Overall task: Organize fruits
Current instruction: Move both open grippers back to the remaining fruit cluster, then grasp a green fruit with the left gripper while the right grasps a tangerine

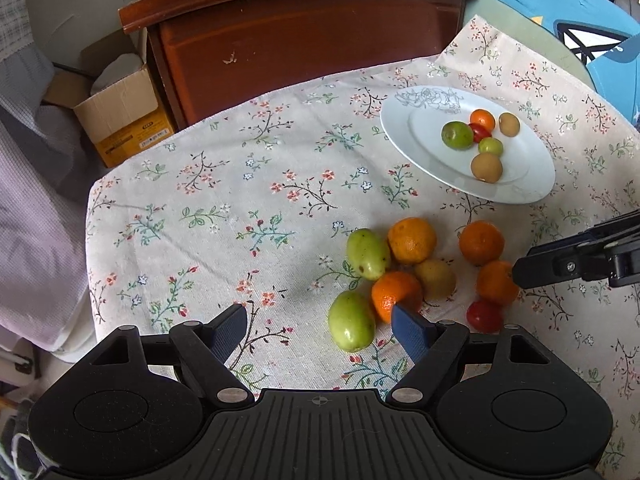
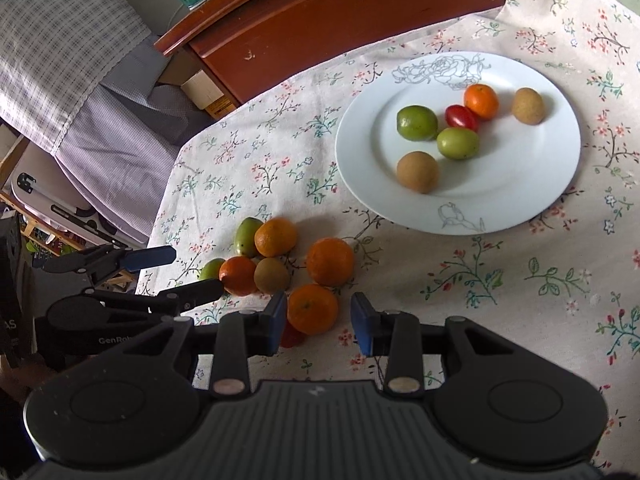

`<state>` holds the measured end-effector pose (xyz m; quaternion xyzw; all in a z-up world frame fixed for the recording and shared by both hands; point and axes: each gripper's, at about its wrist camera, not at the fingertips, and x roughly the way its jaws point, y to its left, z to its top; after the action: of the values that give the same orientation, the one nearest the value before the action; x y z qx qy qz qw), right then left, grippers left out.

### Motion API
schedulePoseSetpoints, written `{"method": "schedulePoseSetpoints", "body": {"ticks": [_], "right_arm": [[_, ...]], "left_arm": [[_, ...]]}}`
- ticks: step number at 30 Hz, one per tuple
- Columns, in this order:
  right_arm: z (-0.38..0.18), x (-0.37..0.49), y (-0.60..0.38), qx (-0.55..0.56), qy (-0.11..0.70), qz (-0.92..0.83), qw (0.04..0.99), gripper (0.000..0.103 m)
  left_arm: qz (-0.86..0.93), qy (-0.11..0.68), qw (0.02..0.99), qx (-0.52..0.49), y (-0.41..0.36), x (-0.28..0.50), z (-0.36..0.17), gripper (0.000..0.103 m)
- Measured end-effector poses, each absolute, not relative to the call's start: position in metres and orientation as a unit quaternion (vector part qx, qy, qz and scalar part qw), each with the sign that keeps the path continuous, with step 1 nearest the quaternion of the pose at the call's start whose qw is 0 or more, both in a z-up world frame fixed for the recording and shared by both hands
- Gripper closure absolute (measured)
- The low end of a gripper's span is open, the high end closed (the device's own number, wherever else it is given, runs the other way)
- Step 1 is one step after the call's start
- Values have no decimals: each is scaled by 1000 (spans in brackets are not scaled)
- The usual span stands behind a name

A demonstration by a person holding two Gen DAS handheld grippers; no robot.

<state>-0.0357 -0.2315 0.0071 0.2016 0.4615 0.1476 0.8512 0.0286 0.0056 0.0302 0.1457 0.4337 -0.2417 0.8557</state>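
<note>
A table draped in a floral tablecloth (image 1: 224, 208) carries a white plate (image 2: 520, 208) and a loose cluster of fruit. On the plate lie 6 pieces: 2 green fruits, 2 brown ones, a small orange (image 2: 481, 101) and a cherry tomato (image 2: 461, 117), the tomato touching the orange and sitting between the green ones.

The loose cluster sits on the cloth just beside the plate's near rim. It holds 4 oranges, 2 green fruits, a brownish-green fruit and a red tomato (image 1: 484, 315). In the left wrist view the nearest green fruit (image 1: 351, 321) lies touching an orange (image 1: 394, 294), with another green fruit (image 1: 367, 253) behind it.

The left gripper (image 1: 318, 326) is spread wide with nothing pressed between its blue pads; the nearest green fruit lies in the gap, closer to the right-hand pad, which overlaps the orange in the picture.

The right gripper (image 2: 320, 322) is parted to a moderate gap. An orange (image 2: 313, 309) lies between its pads; its left side is at or near the left pad and there is clear space on the right, so it is not clamped. The red tomato peeks out behind the left pad.

Beyond the table stand a dark wooden headboard (image 1: 304, 40) and a cardboard box (image 1: 120, 108)
</note>
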Motion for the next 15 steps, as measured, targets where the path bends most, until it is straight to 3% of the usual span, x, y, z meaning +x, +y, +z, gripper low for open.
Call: {"method": "schedulePoseSetpoints", "body": {"ticks": [3, 7, 12, 15], "right_arm": [[5, -36, -227, 197, 466, 153, 849, 63], [4, -35, -220, 181, 468, 157, 851, 63], [1, -33, -219, 173, 467, 146, 855, 63], [-1, -33, -218, 171, 467, 143, 855, 63]], "left_arm": [[-255, 436, 852, 138, 7, 28, 30, 29], [-269, 439, 845, 142, 5, 26, 28, 31], [-282, 448, 837, 140, 5, 27, 22, 49], [-285, 451, 834, 140, 4, 28, 20, 51]]}}
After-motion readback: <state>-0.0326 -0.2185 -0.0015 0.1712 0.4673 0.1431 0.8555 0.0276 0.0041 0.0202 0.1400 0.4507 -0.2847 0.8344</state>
